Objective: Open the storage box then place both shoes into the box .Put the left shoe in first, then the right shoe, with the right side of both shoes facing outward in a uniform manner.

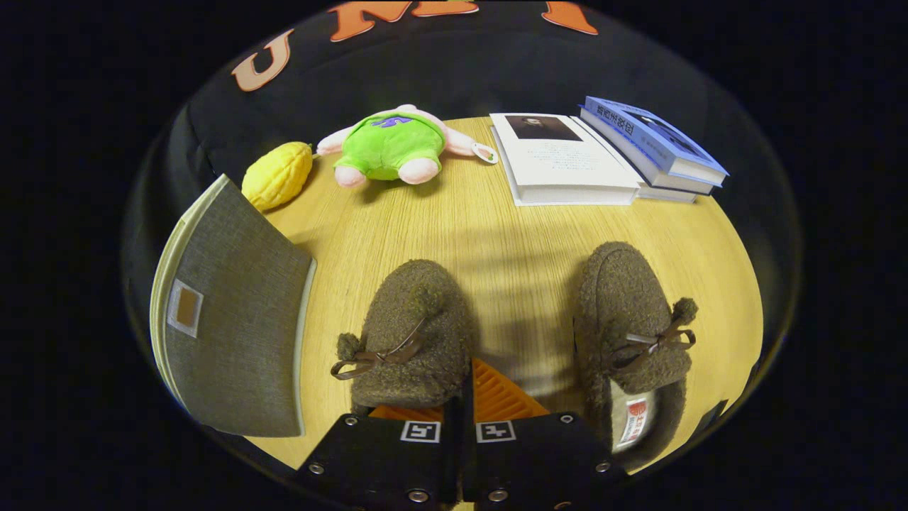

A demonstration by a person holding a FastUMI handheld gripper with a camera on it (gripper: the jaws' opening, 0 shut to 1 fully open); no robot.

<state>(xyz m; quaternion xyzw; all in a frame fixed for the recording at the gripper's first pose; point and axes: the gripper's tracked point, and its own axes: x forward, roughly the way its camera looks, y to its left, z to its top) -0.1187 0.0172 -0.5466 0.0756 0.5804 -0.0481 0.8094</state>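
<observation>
Here, left shoe touching closed fingers

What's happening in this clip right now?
A person's handheld gripper is low over a wooden table, its fingers closed together beside the heel of one fuzzy brown shoe, which lies partly over one finger. Whether they pinch the shoe's edge is unclear. The second shoe sits apart on the table. The grey fabric storage box stands beside the first shoe, still closed. Beyond lie a plush toy, a yellow corn-like toy and books.
</observation>
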